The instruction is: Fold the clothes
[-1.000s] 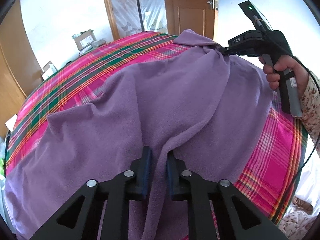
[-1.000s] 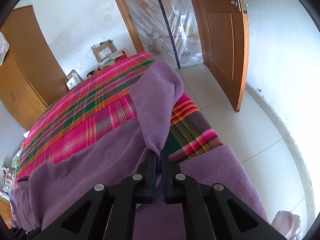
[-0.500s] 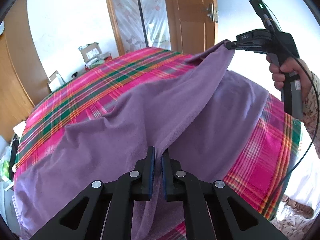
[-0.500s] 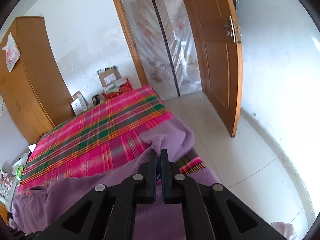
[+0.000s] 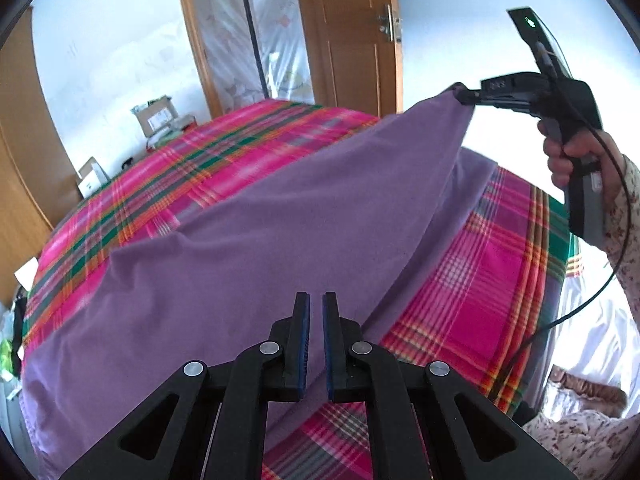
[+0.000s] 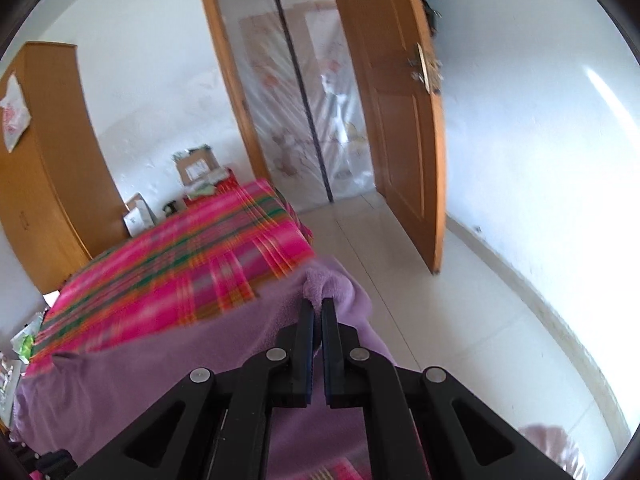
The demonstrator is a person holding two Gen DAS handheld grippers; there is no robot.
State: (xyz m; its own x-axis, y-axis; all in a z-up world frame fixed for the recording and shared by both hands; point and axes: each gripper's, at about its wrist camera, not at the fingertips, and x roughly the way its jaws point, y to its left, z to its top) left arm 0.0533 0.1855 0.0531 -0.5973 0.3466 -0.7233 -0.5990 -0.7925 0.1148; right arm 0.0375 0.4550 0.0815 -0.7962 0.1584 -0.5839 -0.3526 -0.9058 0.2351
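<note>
The left claw (image 5: 312,300) is pressed together on the near edge of the purple garment (image 5: 248,248), and the right claw (image 5: 466,98) pinches a far corner, held raised above the plaid bed (image 5: 500,264). The fold looks barely begun: one edge is lifted taut between the two claws, while the rest lies spread on the bed, with no finished crease to be seen. The garment's long axis runs across the bed, from the low left up to the raised right corner.
</note>
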